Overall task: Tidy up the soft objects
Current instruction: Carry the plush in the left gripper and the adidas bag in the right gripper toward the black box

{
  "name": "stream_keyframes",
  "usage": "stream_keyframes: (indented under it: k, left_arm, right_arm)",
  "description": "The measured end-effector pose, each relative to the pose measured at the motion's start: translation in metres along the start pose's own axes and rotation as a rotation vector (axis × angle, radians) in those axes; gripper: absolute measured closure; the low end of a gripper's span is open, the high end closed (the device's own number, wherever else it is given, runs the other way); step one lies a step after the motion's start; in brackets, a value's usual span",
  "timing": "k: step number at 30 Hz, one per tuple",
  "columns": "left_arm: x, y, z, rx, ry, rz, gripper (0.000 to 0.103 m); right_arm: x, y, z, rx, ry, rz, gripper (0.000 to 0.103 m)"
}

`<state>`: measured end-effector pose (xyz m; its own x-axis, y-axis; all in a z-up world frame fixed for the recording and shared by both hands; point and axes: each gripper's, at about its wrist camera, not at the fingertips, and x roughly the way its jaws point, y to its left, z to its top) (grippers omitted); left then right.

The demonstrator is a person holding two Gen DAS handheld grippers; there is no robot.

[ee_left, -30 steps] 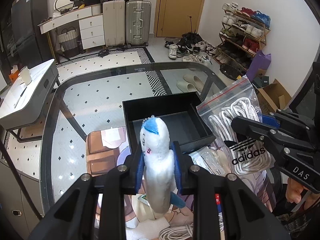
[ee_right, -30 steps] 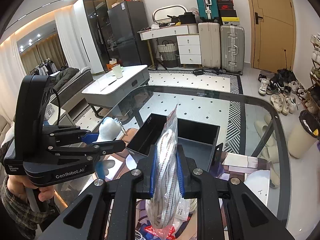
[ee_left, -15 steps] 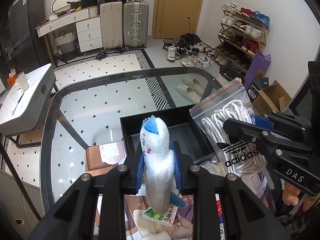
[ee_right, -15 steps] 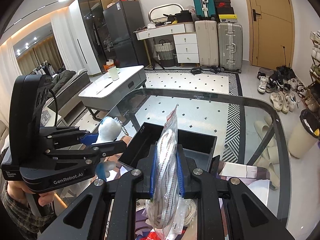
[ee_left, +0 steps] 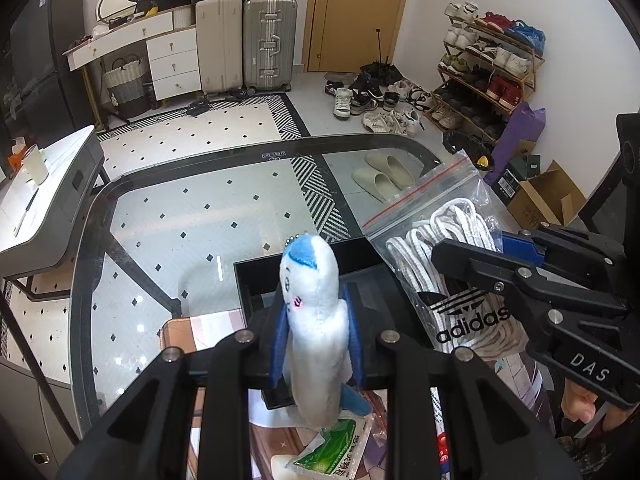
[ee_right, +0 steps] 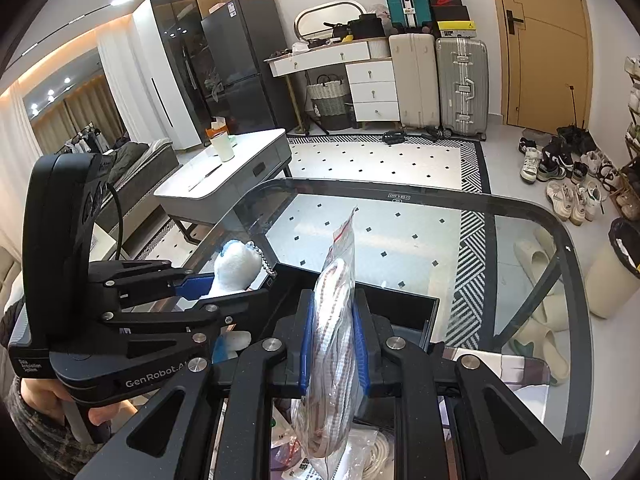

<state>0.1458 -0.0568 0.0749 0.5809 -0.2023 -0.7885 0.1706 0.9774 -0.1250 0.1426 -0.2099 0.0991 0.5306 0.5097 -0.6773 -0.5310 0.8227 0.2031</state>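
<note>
- The left gripper (ee_left: 316,340) is pinching a white-and-blue plush toy (ee_left: 314,320) between its blue pads, holding it in the air above the near edge of a glass table (ee_left: 168,216).
- The plush toy is standing upright in the jaws, its long axis running vertical: the blue-capped head is pointing up and away from the camera, and the lower end is hanging below the pads, with a blue fin sticking out near the bottom.
- The right gripper (ee_right: 332,344) is clamping a clear zip bag of white laces (ee_right: 332,320), its pads pressing on the bag's two flat sides.
- The bag is hanging edge-on in the right wrist view, long axis vertical; its red-striped seal is pointing up and its lower end is dangling under the fingers. In the left wrist view the printed face is showing an adidas logo.
- Both items are hovering side by side, close but apart, over an open black box (ee_left: 360,288) sitting on the table.
- A green packet (ee_left: 332,448) is lying on the table below the plush toy.
</note>
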Motion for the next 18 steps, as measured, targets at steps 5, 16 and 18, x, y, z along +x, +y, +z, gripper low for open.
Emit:
stream_keyframes:
  k: [5, 16, 18]
  left_arm:
    - [0.017, 0.003, 0.004, -0.007, 0.017, -0.004, 0.079]
    - [0.053, 0.008, 0.002, -0.022, 0.063, -0.014, 0.079]
    - [0.059, 0.008, 0.001, -0.024, 0.074, -0.015, 0.079]
  right_arm:
    - [0.016, -0.007, 0.001, 0.005, 0.016, -0.003, 0.086]
    - [0.058, -0.023, -0.003, 0.009, 0.051, -0.006, 0.086]
    - [0.065, -0.025, -0.006, 0.010, 0.060, -0.006, 0.086]
